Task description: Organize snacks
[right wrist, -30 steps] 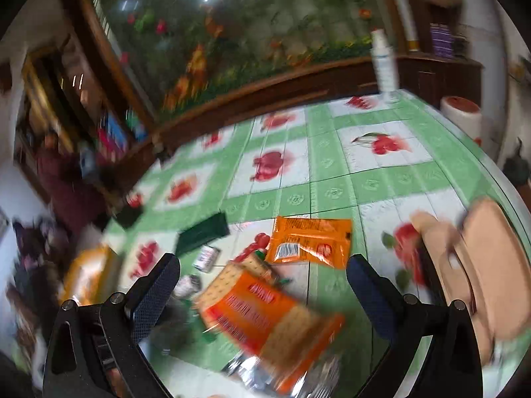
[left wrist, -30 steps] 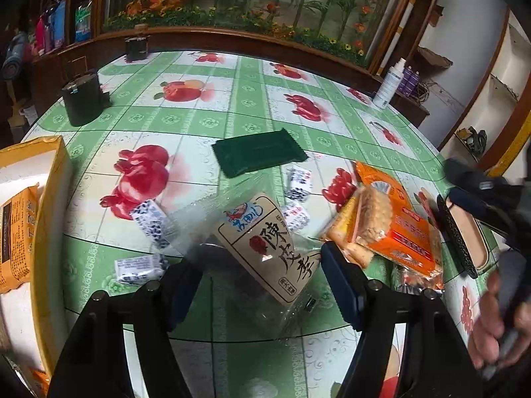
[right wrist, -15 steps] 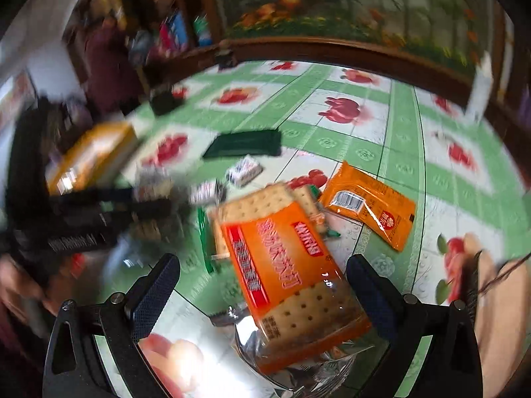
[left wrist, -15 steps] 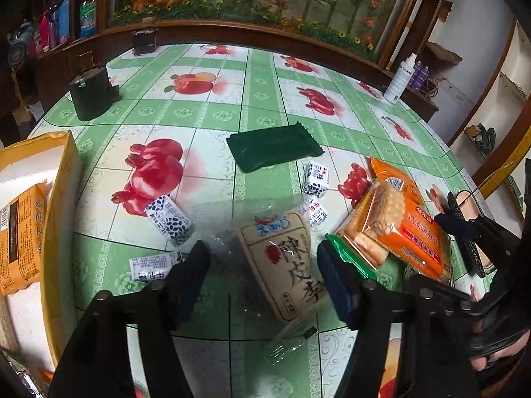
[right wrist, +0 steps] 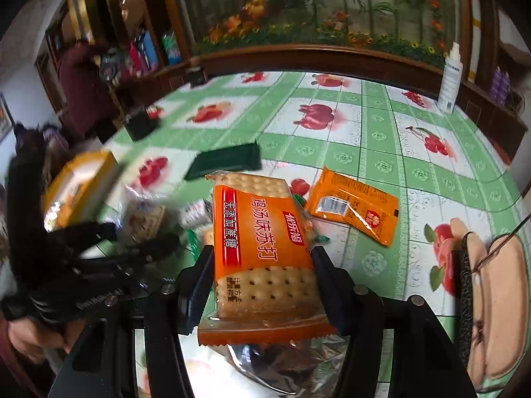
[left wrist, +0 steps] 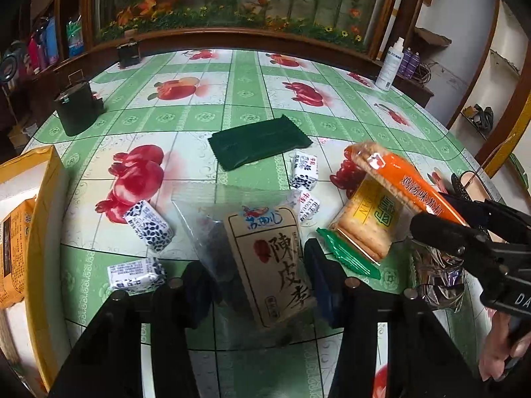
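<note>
On green tablecloth [left wrist: 252, 122]: left gripper [left wrist: 257, 277] closing, pinching clear plum bag [left wrist: 265, 252]. Right gripper [right wrist: 262, 273] closing, clamped on orange cracker pack [right wrist: 262, 248], tilted.

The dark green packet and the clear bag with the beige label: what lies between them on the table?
In the left wrist view, only bare tablecloth separates the dark green packet from the clear bag; a small patterned candy sits just beside that stretch.
</note>
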